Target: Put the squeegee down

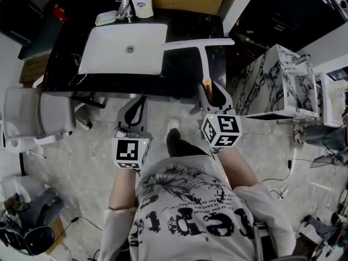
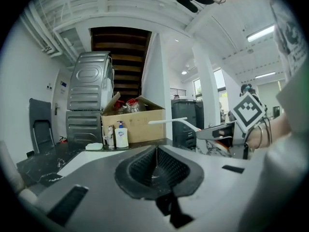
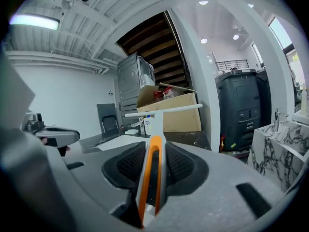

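Squeegee [image 1: 205, 61] sits upper centre-right in the head view. Its white blade runs across the frame over the black counter [image 1: 65, 69], just right of the white sink [image 1: 155, 31], and its stem comes down toward me. My right claw [image 1: 211, 92] is clamped on the orange-edged handle end, w/ the pads pressing it from both sides. In the right gripper view the squeegee [image 3: 156, 124] stands straight up the middle of the frame, out of my right claw [image 3: 153, 164], and its blade crosses in front of a cardboard box [image 3: 176, 115]. Can't tell if the blade touches the counter.

My left claw [image 1: 138, 105] is lower centre-left in the head view, beside the right one, below the sink's edge. Its jaws are together w/ nothing between them, as the left gripper view shows at centre-bottom [image 2: 155, 164]. In that view the squeegee [image 2: 169, 122] shows mid-right.

Beyond that: soap bottle [image 1: 142, 4] at top centre behind the sink. Marble-pattern cabinet [image 1: 277, 83] at the right edge.
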A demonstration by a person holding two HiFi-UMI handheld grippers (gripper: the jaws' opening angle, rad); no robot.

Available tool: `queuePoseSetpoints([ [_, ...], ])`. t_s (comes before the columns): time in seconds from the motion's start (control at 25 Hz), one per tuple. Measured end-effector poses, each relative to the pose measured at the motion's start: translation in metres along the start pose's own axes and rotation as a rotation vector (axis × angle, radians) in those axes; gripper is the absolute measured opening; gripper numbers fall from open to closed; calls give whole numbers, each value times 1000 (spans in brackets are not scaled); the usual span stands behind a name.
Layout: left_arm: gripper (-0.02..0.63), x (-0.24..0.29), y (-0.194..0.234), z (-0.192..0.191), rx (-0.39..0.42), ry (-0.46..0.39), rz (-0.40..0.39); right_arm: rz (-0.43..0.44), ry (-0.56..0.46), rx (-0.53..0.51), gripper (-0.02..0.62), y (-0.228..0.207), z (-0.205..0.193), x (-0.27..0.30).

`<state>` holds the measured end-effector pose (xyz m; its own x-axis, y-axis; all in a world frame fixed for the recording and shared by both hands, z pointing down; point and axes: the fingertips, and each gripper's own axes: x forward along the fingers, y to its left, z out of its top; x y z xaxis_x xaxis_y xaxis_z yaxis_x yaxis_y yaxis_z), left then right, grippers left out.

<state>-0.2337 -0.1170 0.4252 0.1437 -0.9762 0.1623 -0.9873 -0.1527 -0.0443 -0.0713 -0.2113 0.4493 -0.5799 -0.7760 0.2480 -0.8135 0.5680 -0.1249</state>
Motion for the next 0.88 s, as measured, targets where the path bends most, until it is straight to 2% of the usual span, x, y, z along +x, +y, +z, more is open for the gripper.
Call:
queuePoseSetpoints([
  [0.28,12,84,26,27,13,-6,-60,-43,36,16,123,-29,11,72],
  [0.44,12,122,40,41,36,-38,-88,-79,45,35,123,-46,17,106],
  [0.68,12,151,59,48,37,-68,-119,-129,101,77,123,-61,17,137],
  [0.88,12,167,76,48,13,-60,-152,-187,172,68,123,-66,6,155],
])
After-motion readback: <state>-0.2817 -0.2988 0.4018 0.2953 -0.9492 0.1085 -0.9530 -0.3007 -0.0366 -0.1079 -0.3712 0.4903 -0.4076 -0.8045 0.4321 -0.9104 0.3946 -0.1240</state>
